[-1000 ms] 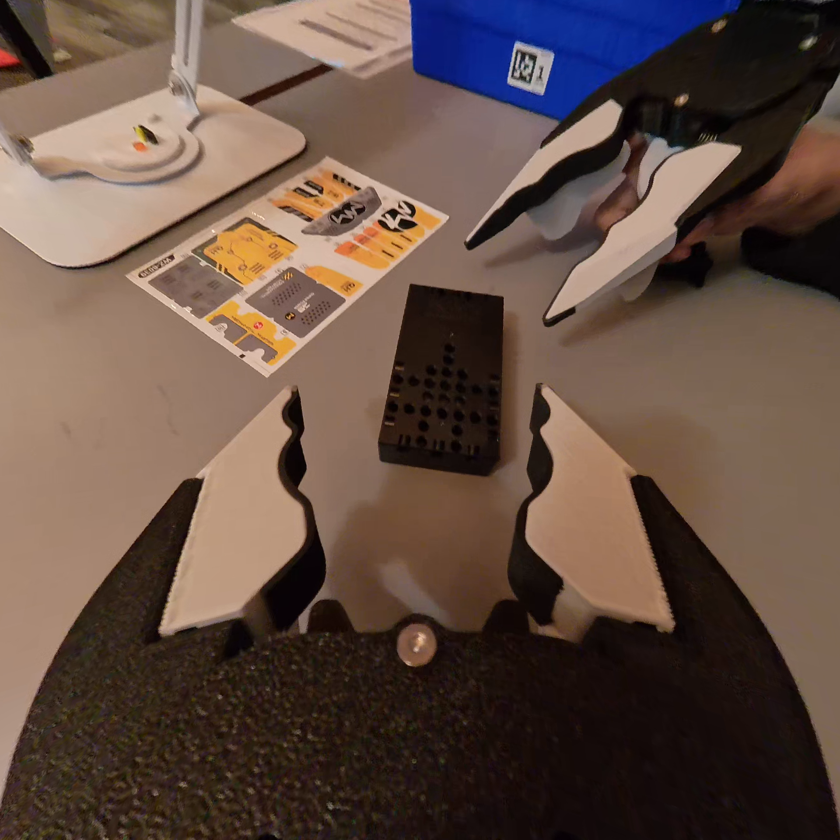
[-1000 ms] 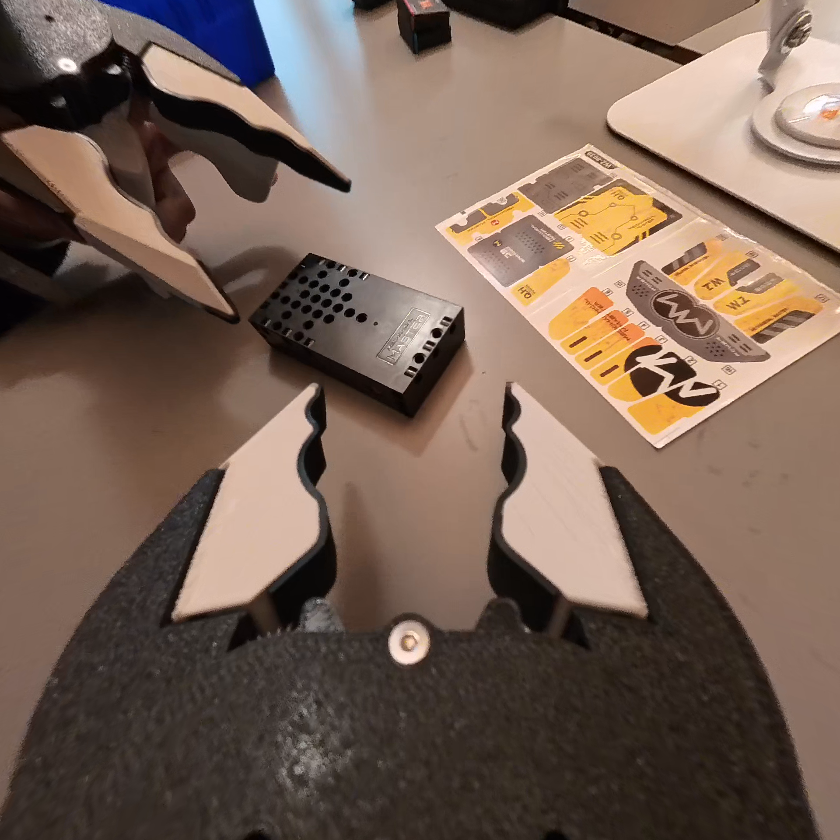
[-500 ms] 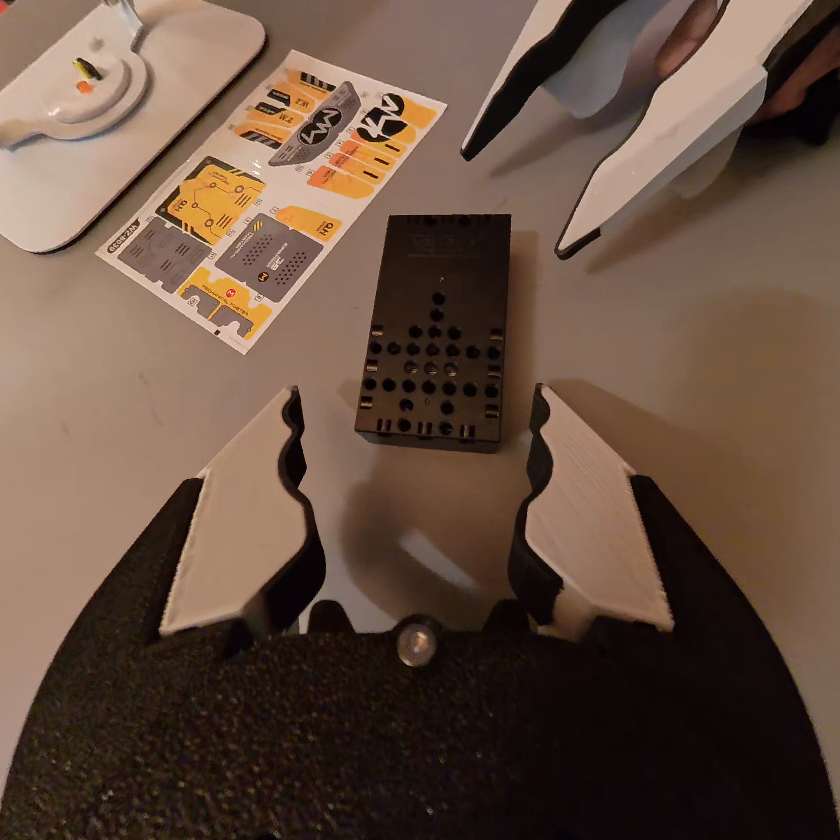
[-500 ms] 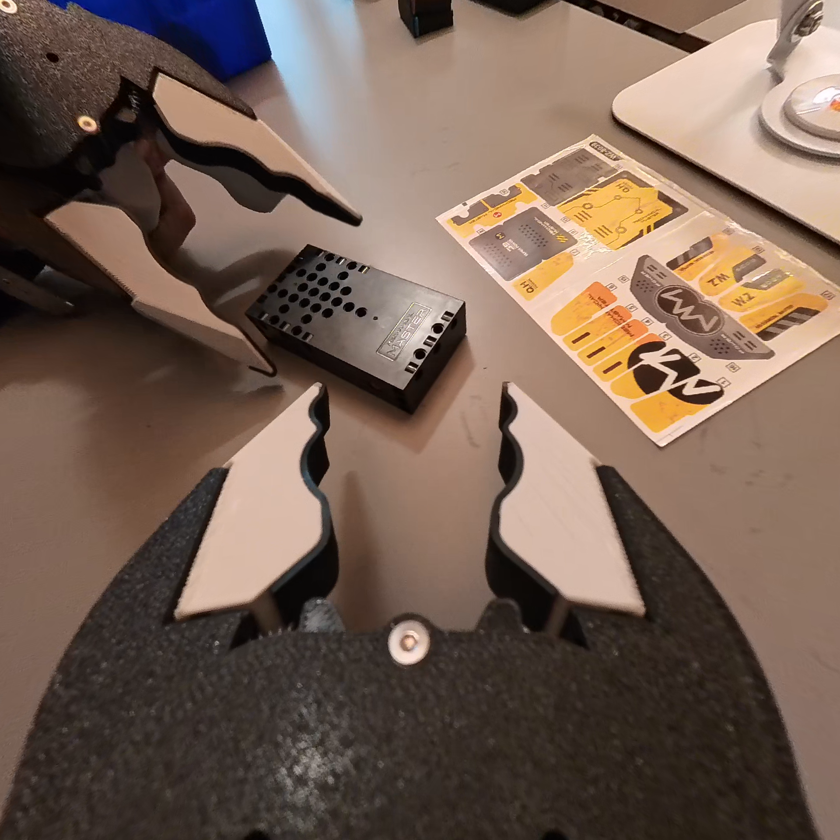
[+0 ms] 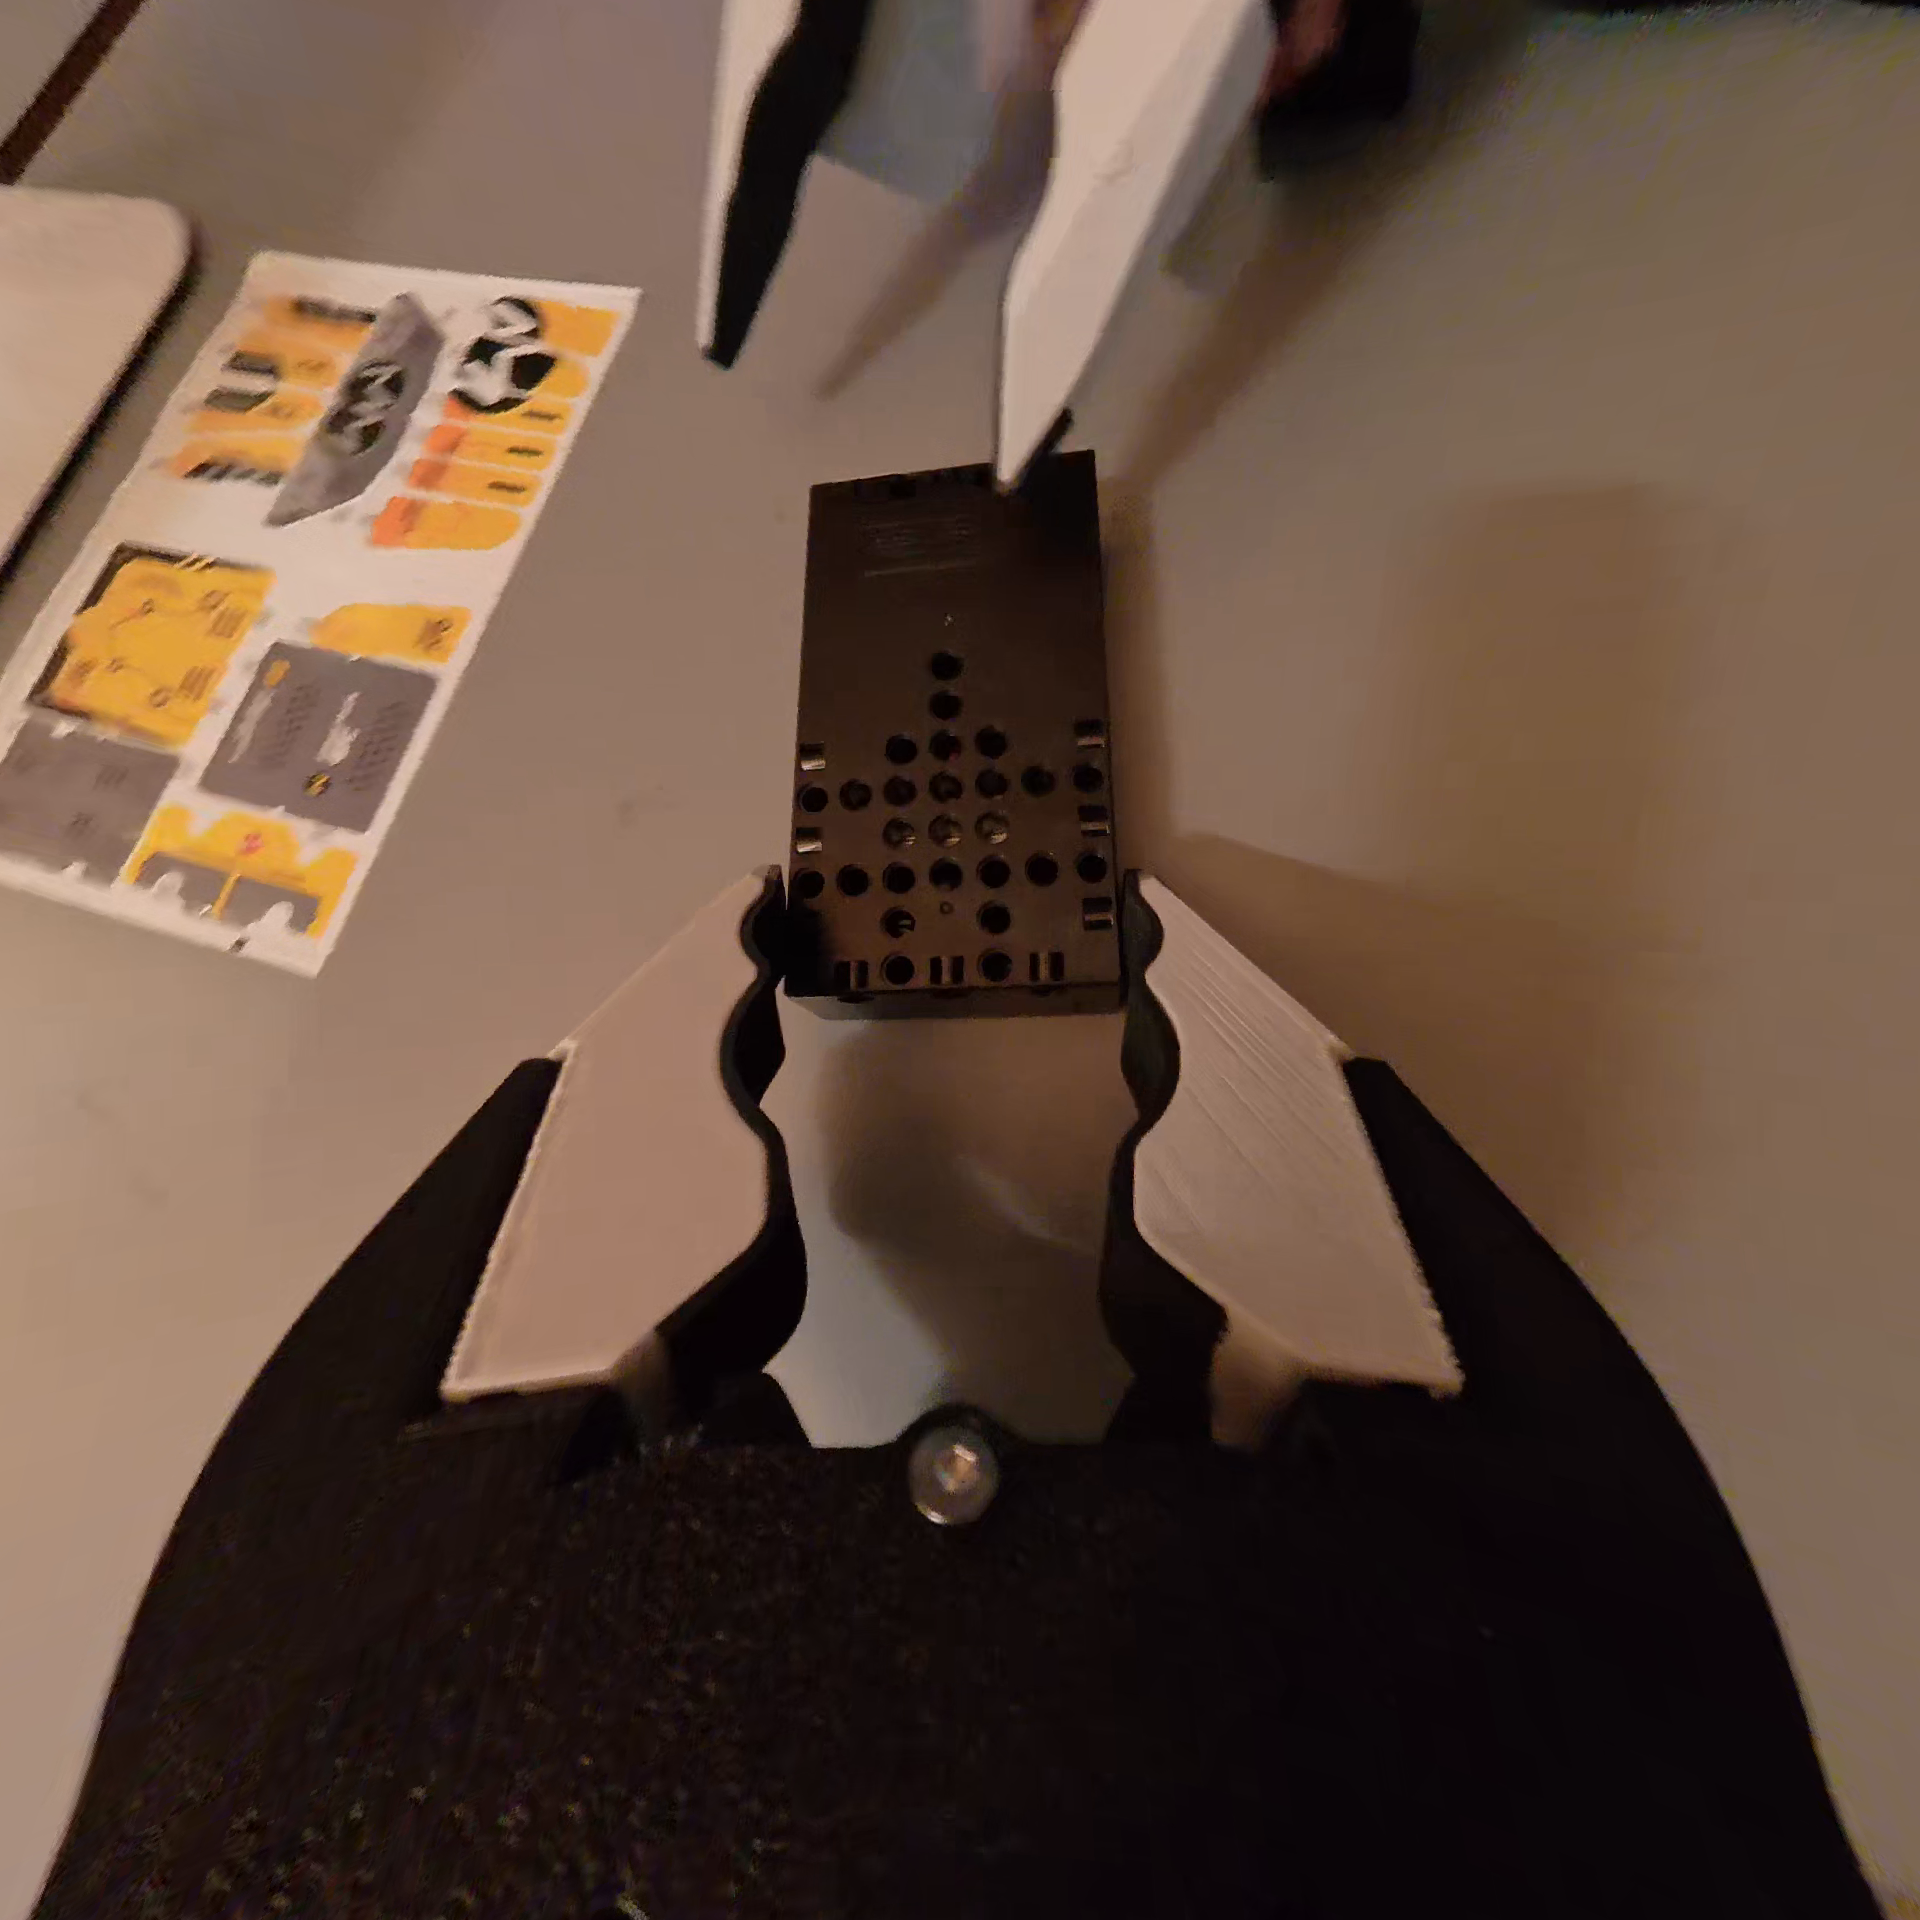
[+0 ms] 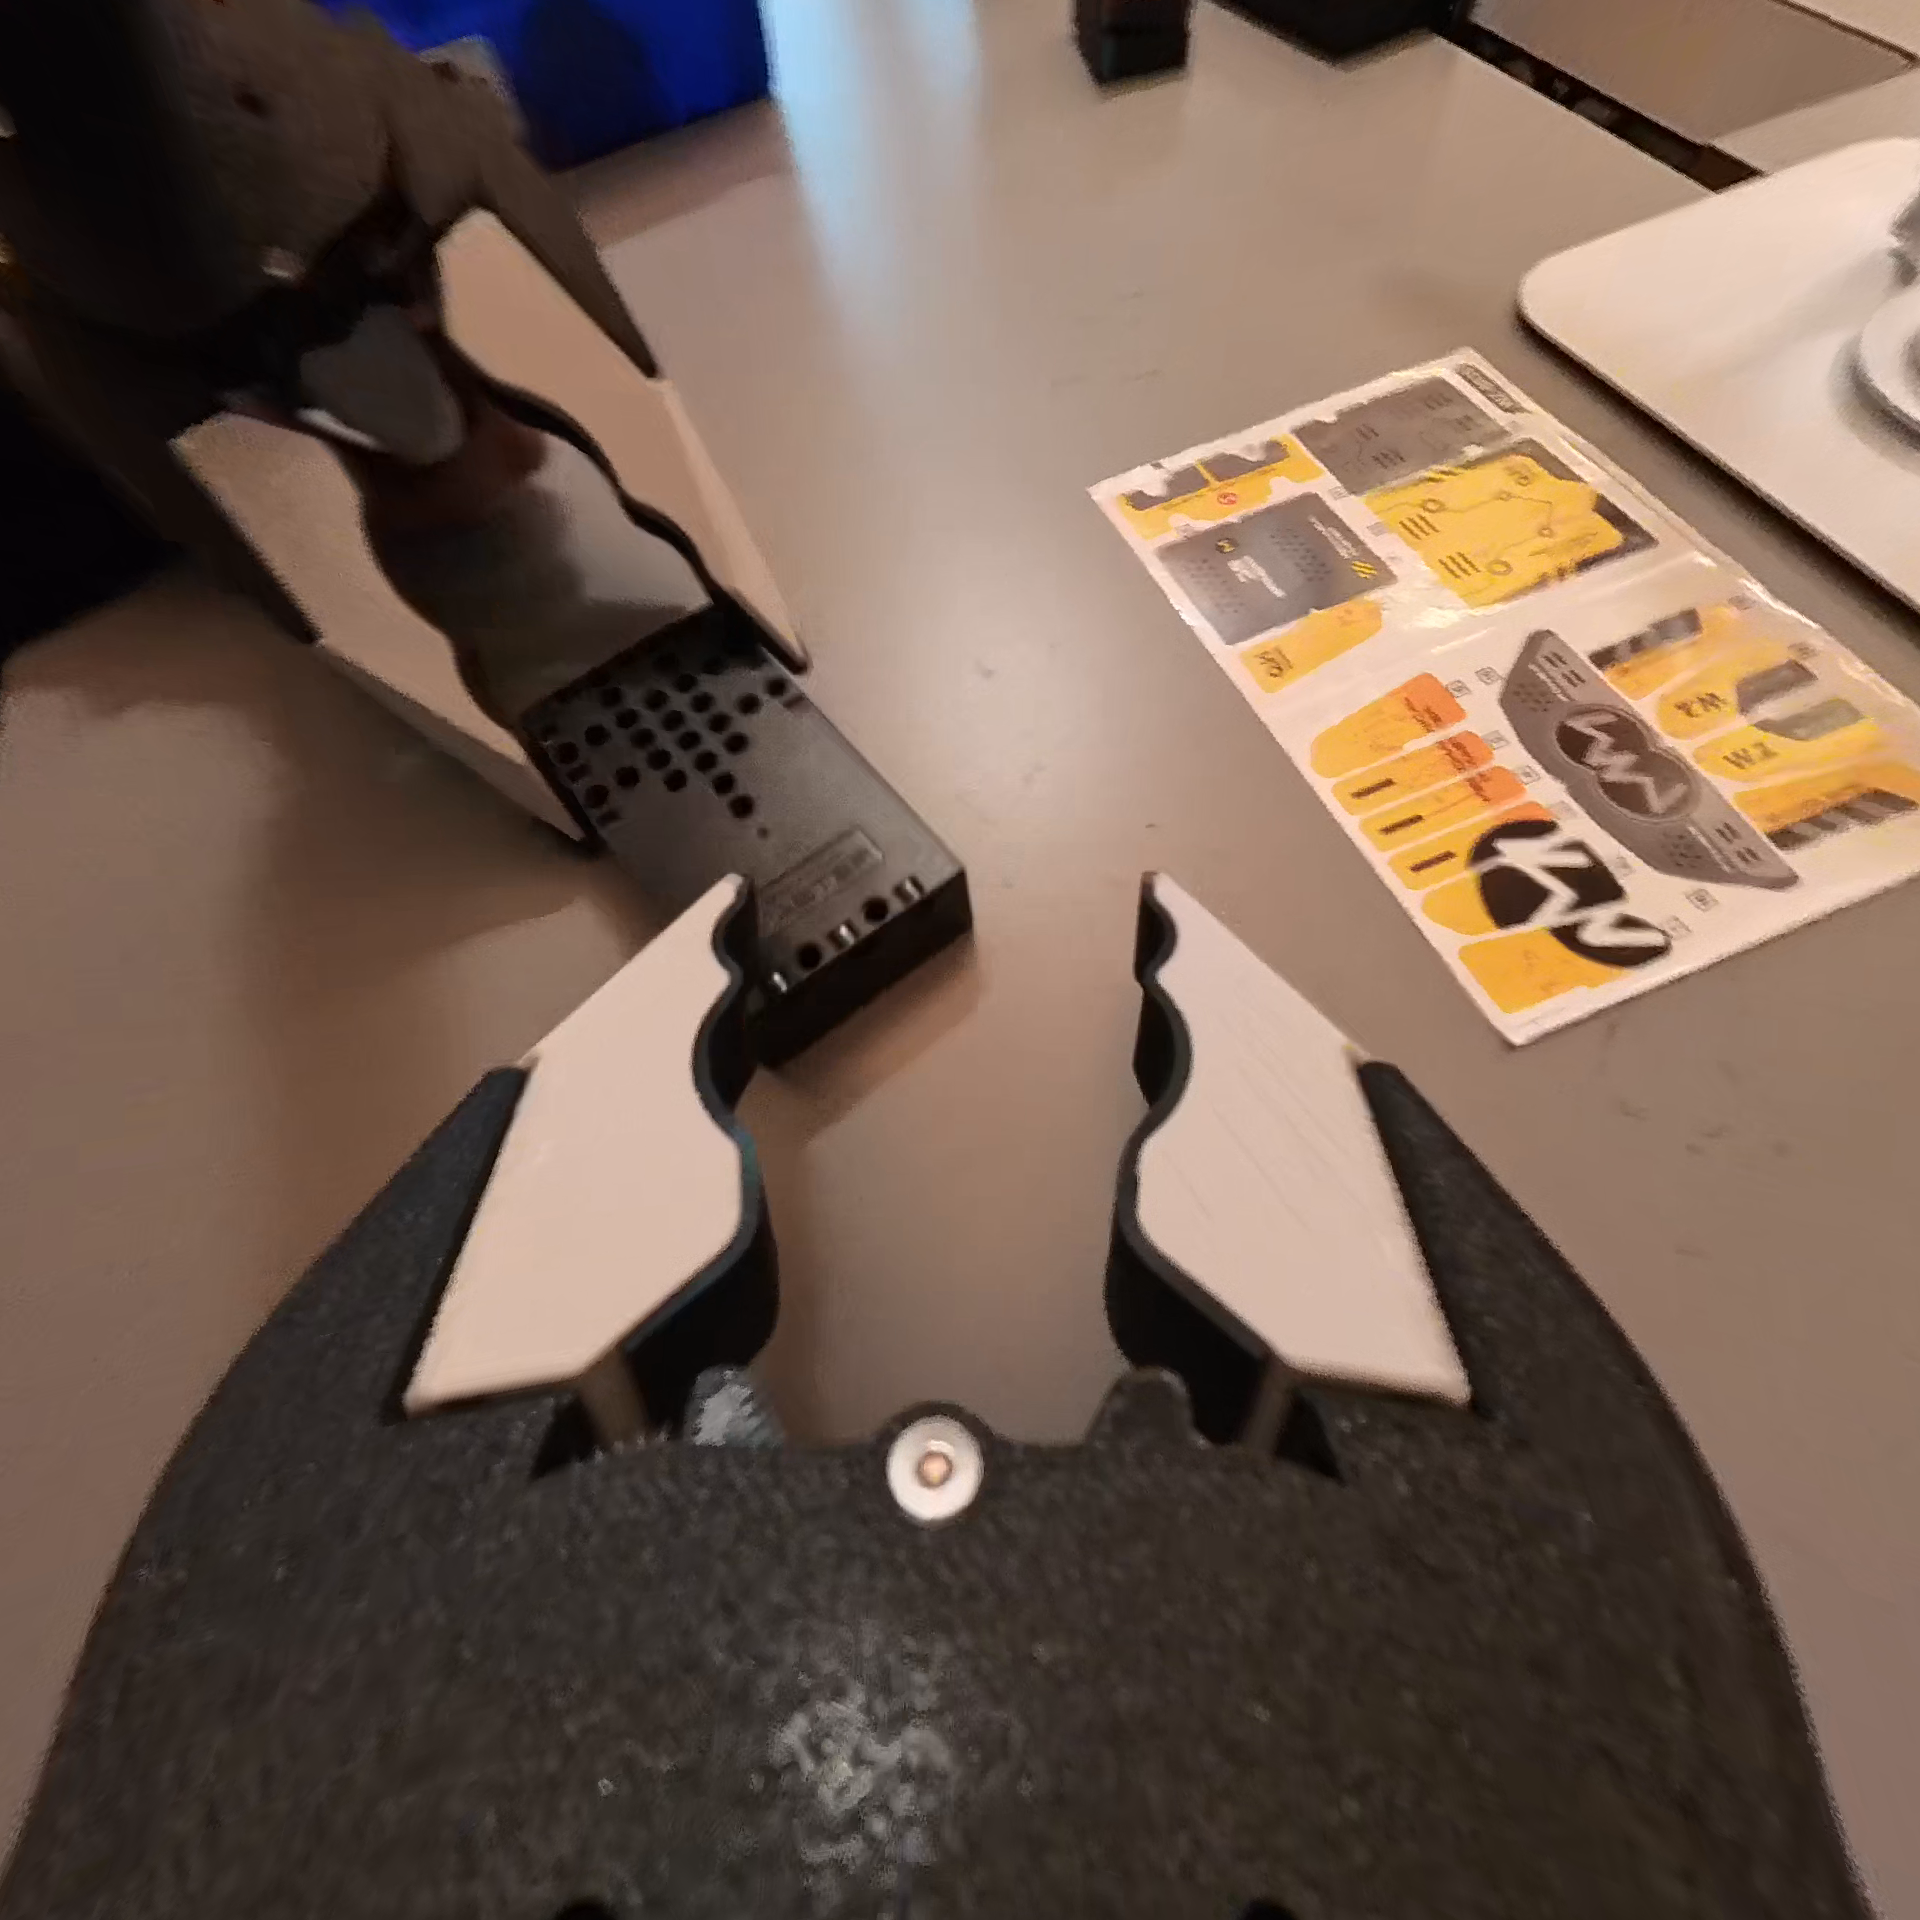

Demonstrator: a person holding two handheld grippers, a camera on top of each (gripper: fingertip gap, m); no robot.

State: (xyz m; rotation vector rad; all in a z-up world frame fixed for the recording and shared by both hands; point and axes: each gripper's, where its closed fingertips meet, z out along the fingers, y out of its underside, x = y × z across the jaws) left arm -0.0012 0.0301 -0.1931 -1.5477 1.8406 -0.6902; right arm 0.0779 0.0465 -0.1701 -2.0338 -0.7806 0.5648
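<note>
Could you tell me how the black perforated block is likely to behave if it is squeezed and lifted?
The black perforated block looks rigid, so it probably won't flex. Lying flat and low on the table, it seems unlikely to tip or roll. Its smooth sides may slip between the left claw fingers.

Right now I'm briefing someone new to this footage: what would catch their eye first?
A black perforated block lies flat mid-table, with two sets of open white-faced tongs closing in from opposite ends: the left tongs straddle its near end, the right tongs reach its far end, one tip over a corner. Beside it lies a bright yellow-and-grey sticker sheet, with a white base plate beyond that.
</note>
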